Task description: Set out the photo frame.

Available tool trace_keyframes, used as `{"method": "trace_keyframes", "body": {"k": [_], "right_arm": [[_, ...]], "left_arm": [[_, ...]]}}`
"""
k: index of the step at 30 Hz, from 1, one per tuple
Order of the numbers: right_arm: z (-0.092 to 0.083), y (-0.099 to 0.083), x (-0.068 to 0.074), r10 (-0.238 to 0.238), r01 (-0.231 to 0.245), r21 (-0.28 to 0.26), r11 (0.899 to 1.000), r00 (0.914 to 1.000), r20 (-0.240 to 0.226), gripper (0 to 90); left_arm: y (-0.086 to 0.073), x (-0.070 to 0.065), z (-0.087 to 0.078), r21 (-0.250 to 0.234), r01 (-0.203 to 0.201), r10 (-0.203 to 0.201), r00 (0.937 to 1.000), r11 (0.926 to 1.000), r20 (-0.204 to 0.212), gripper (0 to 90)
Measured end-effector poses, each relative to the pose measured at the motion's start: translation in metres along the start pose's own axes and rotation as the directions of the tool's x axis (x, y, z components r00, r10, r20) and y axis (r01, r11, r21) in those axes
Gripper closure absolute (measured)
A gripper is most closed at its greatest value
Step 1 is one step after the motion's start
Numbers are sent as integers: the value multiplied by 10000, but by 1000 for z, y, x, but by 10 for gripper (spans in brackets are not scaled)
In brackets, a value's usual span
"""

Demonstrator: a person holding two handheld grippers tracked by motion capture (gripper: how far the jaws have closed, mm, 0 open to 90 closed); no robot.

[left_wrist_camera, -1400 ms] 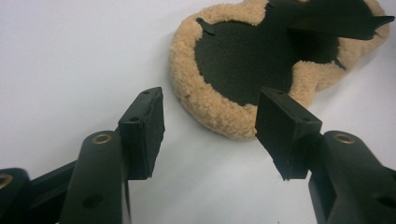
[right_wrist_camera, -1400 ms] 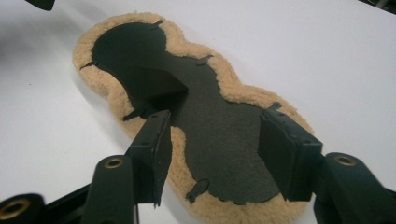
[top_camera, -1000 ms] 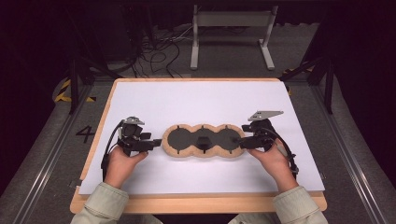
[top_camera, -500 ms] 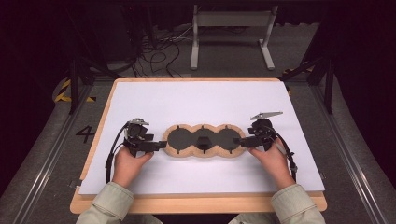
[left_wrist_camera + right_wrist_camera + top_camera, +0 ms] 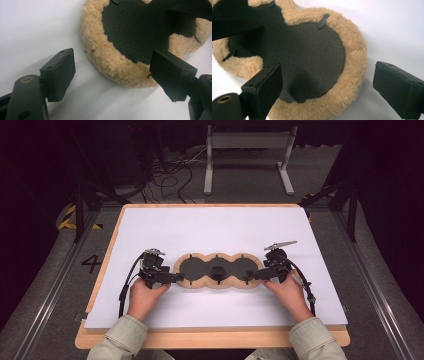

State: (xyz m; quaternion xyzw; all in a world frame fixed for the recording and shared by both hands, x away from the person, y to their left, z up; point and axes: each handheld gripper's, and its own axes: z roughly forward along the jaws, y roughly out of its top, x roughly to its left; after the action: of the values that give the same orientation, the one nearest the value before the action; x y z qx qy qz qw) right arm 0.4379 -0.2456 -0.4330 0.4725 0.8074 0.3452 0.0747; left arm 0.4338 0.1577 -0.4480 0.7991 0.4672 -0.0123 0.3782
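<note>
A three-lobed pad (image 5: 205, 283) with a tan fleece rim and a black inside lies flat on the white sheet (image 5: 215, 230). A small black block (image 5: 218, 272) sits at its middle. My left gripper (image 5: 176, 278) is at the pad's left end, my right gripper (image 5: 251, 276) at its right end. In the left gripper view the left gripper (image 5: 113, 58) straddles the fleece rim (image 5: 95, 37). In the right gripper view the right gripper (image 5: 329, 71) has one jaw over the black inside (image 5: 312, 50) and one outside the rim. Both pairs of jaws have just been opening, and no pad presses on the fleece.
The sheet covers a wooden table top (image 5: 210, 338) whose edge runs along the front. Behind the table stand a metal frame (image 5: 247, 150) and loose cables (image 5: 170, 175) on the floor. A black cable trails from each gripper toward the person's sleeves.
Both hands have sunk a little toward the sheet at the pad's two ends. Both pairs of jaws stand wider apart than before.
</note>
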Motion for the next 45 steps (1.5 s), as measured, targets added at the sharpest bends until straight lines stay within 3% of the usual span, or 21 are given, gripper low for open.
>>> {"method": "trace_keyframes", "body": {"k": [7, 10, 15, 19, 20, 22, 29, 33, 36, 39, 45], "right_arm": [[6, -1, 0, 177, -171, 310, 9994, 9996, -210, 68], [9, -2, 0, 236, -221, 431, 9988, 9992, -330, 66], [10, -2, 5, 303, -272, 673, 9974, 9985, -447, 55], [11, -2, 6, 355, -327, 713, 9969, 9986, -394, 42], [11, -2, 7, 362, -334, 738, 9967, 9986, -377, 39], [12, -2, 7, 275, -244, 779, 9967, 9988, -394, 29], [12, -1, 8, 211, -178, 881, 9960, 9991, -374, 26], [11, 0, 8, 405, -378, 926, 9950, 9988, -271, 60], [9, 0, 7, 507, -481, 875, 9950, 9983, -288, 75], [7, 0, 7, 879, -855, 743, 9936, 9957, -300, 95], [2, -1, 8, 979, -975, 598, 9934, 9952, -48, 148]], "left_arm": [[4, -7, 11, 195, -52, 49, 9999, 9998, 146, 189], [4, -10, 12, 332, -213, 214, 9998, 9992, -31, 192], [4, -9, 12, 337, 35, -41, 9998, 9994, 186, 190], [5, -7, 12, 334, -93, 87, 9998, 9994, 175, 183], [4, -7, 12, 301, 167, -179, 9991, 9994, 388, 179], [5, -5, 12, 361, 263, -283, 9981, 9990, 542, 172], [6, -11, 14, 447, 151, -162, 9996, 9989, 240, 129], [5, -10, 13, 322, 232, -234, 9997, 9992, 53, 201], [4, -7, 11, 164, 490, -495, 9983, 9987, 312, 217], [4, -9, 11, 201, 359, -363, 9991, 9992, 211, 231], [4, -8, 8, 103, 488, -491, 9982, 9988, 348, 264]]}}
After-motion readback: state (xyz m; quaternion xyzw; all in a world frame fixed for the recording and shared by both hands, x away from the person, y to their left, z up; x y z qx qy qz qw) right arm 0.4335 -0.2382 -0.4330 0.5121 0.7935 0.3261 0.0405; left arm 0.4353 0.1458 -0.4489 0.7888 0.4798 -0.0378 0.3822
